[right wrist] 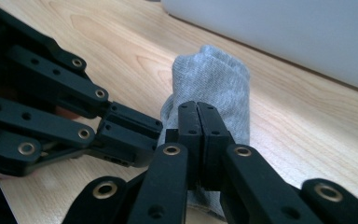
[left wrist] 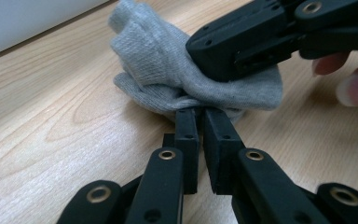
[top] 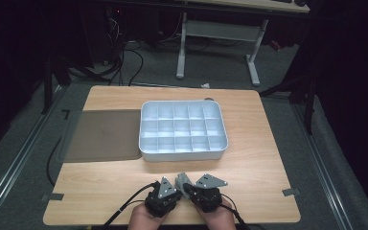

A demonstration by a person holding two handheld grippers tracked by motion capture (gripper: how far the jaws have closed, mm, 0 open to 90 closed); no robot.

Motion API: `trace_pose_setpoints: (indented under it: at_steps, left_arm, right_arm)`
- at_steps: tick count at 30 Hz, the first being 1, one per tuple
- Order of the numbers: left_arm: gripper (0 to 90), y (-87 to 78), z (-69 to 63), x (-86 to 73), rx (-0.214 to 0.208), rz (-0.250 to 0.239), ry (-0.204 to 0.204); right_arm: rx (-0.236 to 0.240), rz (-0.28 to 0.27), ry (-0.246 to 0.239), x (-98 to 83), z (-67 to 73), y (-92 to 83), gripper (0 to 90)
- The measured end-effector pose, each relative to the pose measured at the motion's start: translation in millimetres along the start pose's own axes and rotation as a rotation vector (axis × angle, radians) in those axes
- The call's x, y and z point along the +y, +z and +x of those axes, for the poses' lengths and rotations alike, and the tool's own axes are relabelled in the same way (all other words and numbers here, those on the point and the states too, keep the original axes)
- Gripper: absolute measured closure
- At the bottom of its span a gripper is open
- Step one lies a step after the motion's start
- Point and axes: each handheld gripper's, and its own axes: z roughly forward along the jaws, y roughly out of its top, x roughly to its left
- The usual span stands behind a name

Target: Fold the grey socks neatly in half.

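now grey sock (left wrist: 168, 70), pinched between both tools

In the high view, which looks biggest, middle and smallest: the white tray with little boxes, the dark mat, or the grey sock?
1. Dark mat and white tray: look about alike, too close to rank.
2. Grey sock: clearly smallest, partly hidden.

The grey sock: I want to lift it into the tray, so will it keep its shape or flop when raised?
Probably flop: the grey sock is soft knit, bunched and creased where the left gripper and the right gripper pinch it. It looks light, so a pinch should carry it. Loose ends may dangle and catch the rim of the tray.
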Motion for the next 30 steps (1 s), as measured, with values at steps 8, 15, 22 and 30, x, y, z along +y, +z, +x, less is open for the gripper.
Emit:
trace_pose_setpoints:
  at_steps: [8, 15, 22, 30]
  left_arm:
    - [75.5, -18.2, 10.9, -6.3, 0.008, -0.043, -0.024]
    - [70.6, -22.8, 17.4, -4.6, 0.034, -0.082, -0.045]
    - [71.7, -29.4, 16.1, 2.0, 0.067, -0.167, -0.043]
    - [89.5, -31.7, 10.4, 21.6, 0.069, -0.219, -0.01]
  right_arm:
    - [-0.003, -0.013, -0.028, -5.4, 4.8, 5.5, 90.0]
    - [0.003, -0.023, -0.029, -7.7, 6.1, 5.8, 90.0]
    - [-0.001, -0.036, -0.04, -9.0, 7.8, 7.7, 90.0]
    - [0.008, -0.035, -0.053, -8.3, 12.1, 10.8, 90.0]
